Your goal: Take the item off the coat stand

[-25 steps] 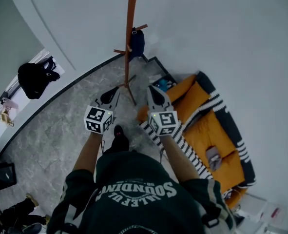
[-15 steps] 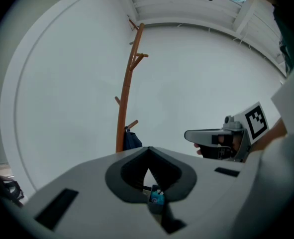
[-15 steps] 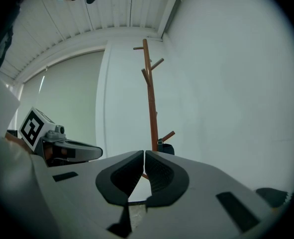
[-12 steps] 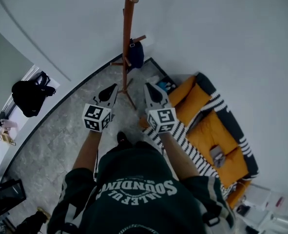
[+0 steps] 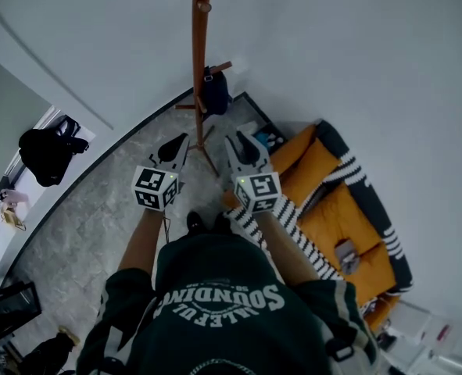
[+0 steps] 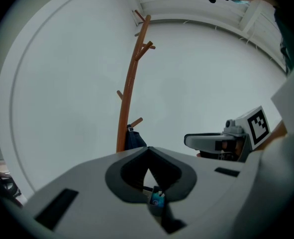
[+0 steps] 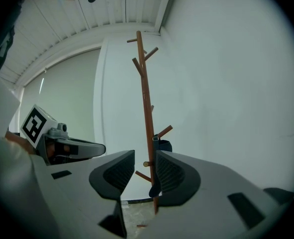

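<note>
Right gripper (image 7: 145,156): jaws opening, a clear gap between the pads w/ nothing in it. The coat stand (image 7: 146,98) shows thru that gap but stands well beyond. Left gripper (image 6: 147,152): jaws together at the tips, nothing held. In the head view the 2 grippers are held out side by side, apart, both pointing toward the stand's foot. Item = dark blue bag (image 5: 213,91). It hangs on 1 low peg, right against the pole, near the white wall (image 5: 356,45), and neither gripper touches it. Orange sofa (image 5: 332,209) w/ striped edging lies to the person's right. Black bag (image 5: 47,143) sits far left.
</note>
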The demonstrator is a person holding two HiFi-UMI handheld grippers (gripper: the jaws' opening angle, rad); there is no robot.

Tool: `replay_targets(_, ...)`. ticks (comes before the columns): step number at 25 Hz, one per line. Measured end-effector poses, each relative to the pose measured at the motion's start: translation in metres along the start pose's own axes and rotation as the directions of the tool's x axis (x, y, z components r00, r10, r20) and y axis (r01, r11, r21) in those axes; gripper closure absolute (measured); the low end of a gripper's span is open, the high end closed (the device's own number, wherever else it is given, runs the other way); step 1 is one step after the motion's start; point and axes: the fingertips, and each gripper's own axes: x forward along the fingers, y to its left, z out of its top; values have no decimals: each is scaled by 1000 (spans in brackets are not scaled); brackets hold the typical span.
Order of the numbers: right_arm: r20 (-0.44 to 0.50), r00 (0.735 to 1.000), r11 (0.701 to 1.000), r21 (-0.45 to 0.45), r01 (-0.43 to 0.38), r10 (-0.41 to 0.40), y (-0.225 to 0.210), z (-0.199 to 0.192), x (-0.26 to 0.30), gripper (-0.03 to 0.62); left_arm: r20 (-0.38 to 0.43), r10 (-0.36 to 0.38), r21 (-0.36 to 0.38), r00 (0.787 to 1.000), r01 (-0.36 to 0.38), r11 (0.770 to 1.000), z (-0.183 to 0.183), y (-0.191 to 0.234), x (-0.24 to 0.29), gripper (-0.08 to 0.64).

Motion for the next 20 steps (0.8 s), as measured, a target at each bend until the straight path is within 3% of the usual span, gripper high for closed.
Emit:
replay_targets(6, -40, 999, 1000, 9, -11, 12, -4, -17, 10, 368, -16, 22, -13, 1000, -23, 1000, -6, 3, 3, 560)
replay_targets(20, -188, 980, 998, -19, -67, 62, -44, -69, 73, 351, -62, 108, -61, 992, -112, 992, -35, -3, -13, 560)
